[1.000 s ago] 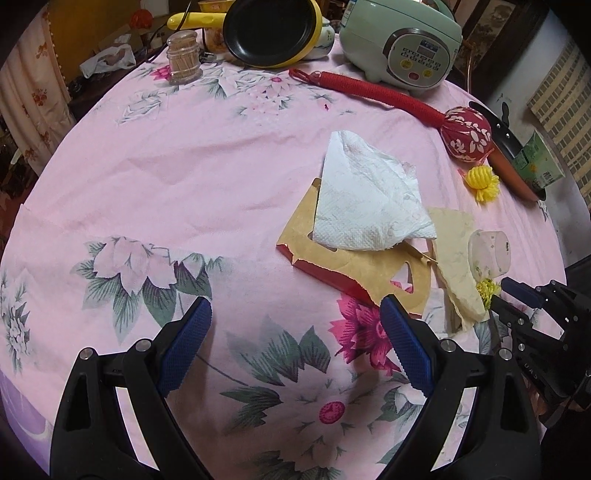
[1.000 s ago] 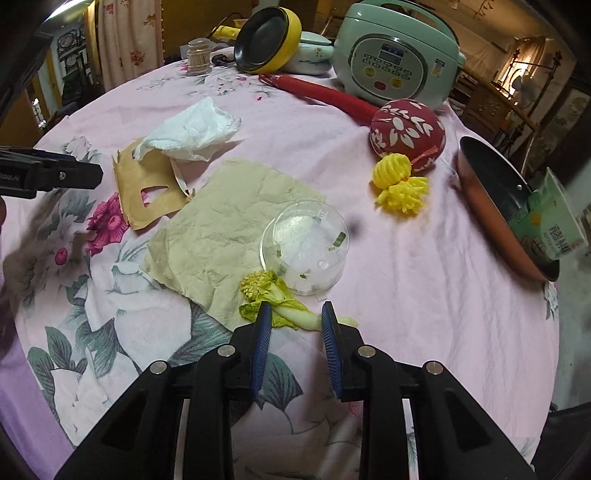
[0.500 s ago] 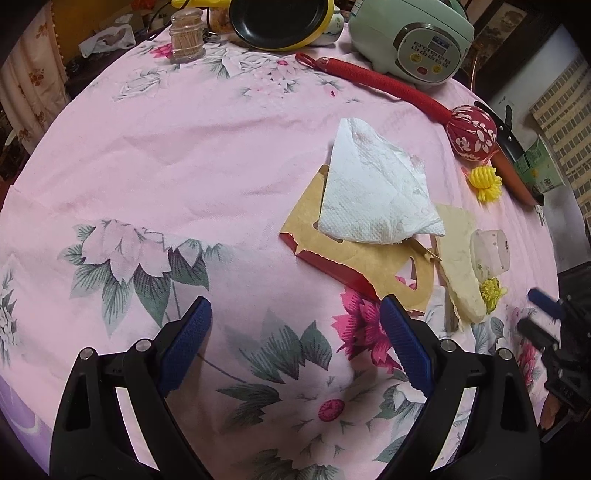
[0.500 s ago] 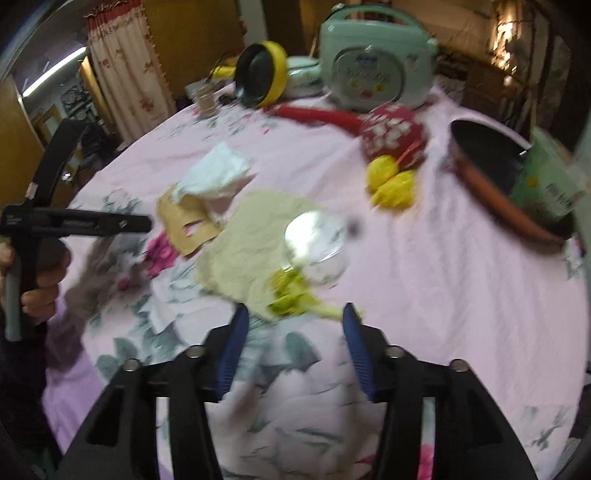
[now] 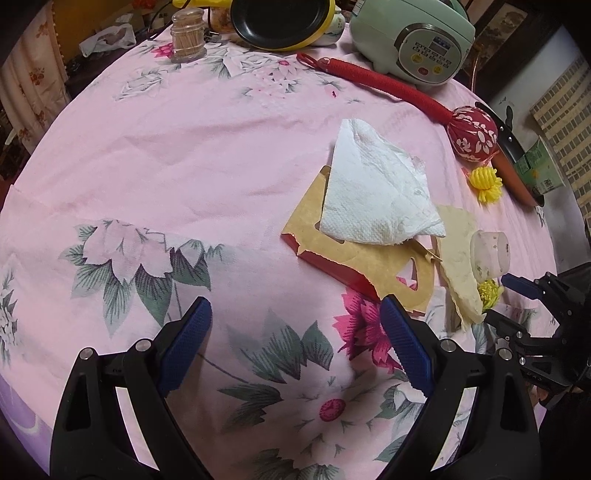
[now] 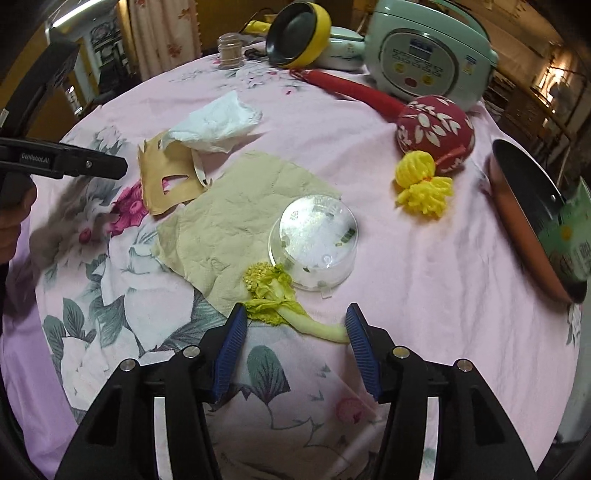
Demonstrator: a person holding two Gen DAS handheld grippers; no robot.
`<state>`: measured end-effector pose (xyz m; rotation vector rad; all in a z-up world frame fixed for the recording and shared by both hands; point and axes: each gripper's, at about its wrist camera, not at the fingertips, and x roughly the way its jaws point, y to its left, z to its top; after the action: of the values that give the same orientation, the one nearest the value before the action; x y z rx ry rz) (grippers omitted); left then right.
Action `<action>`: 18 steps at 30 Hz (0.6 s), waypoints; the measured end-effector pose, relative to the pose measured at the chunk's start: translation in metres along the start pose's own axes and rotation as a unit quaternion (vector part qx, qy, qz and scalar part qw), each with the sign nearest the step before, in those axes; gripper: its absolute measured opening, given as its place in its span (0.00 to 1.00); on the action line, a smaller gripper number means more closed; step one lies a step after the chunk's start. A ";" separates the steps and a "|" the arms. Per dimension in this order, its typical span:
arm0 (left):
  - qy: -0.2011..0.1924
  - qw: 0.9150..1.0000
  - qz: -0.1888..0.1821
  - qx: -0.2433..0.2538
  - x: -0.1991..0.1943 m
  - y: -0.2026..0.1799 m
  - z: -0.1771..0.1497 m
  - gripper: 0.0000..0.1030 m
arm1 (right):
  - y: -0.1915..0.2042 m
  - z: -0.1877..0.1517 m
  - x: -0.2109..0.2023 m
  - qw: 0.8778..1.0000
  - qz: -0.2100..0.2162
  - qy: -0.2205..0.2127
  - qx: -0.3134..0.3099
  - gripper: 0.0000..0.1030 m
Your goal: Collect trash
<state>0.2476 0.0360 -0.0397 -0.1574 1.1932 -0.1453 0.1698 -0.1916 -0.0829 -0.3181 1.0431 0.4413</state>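
On the pink flowered cloth lie a white paper towel [image 5: 373, 192] [image 6: 218, 125] on a torn brown cardboard piece [image 5: 369, 258] [image 6: 166, 181], a crumpled beige paper [image 6: 240, 214] [image 5: 458, 254], an upturned clear plastic cup [image 6: 314, 243] [image 5: 487, 251] and a yellow-green vegetable scrap [image 6: 273, 295] [image 5: 489, 291]. My right gripper [image 6: 295, 314] [image 5: 506, 302] is open low over the cloth; the scrap's pale stalk lies between its tips, and the pads are not pressing it. My left gripper [image 5: 295, 306] is open and empty, its right tip near the cardboard's near corner.
At the far side stand a green rice cooker [image 6: 424, 51], a yellow pan [image 6: 299, 33] and a toothpick jar [image 5: 188, 35]. A red massage hammer [image 6: 432, 133] and a yellow pompom [image 6: 421, 184] lie right of the trash. A copper pan [image 6: 528, 221] holds a green carton.
My right gripper's jaws have spread much wider, and the vegetable stalk now lies between their tips. The right view swung and blurred, then settled. The left gripper has kept still.
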 end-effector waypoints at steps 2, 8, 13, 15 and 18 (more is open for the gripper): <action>-0.001 1.000 0.002 0.002 0.000 -0.001 0.000 0.87 | -0.001 0.003 0.003 1.000 0.005 0.006 -0.001 0.53; 0.001 1.000 0.005 -0.004 0.002 0.002 0.000 0.87 | -0.008 0.000 -0.011 0.999 0.016 0.012 0.040 0.06; 0.003 1.000 0.007 -0.004 0.003 0.002 0.000 0.87 | -0.003 -0.014 -0.038 0.996 0.017 -0.021 0.087 0.05; 0.003 1.000 0.007 -0.007 0.003 0.003 0.000 0.87 | -0.001 -0.021 -0.049 0.992 0.033 -0.037 0.116 0.04; 0.005 1.000 0.007 -0.012 0.005 0.005 0.001 0.87 | 0.007 -0.037 -0.062 0.984 0.060 -0.057 0.159 0.04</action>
<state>0.2505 0.0402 -0.0445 -0.1703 1.2053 -0.1189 0.1115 -0.2144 -0.0457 0.0550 1.0056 0.3875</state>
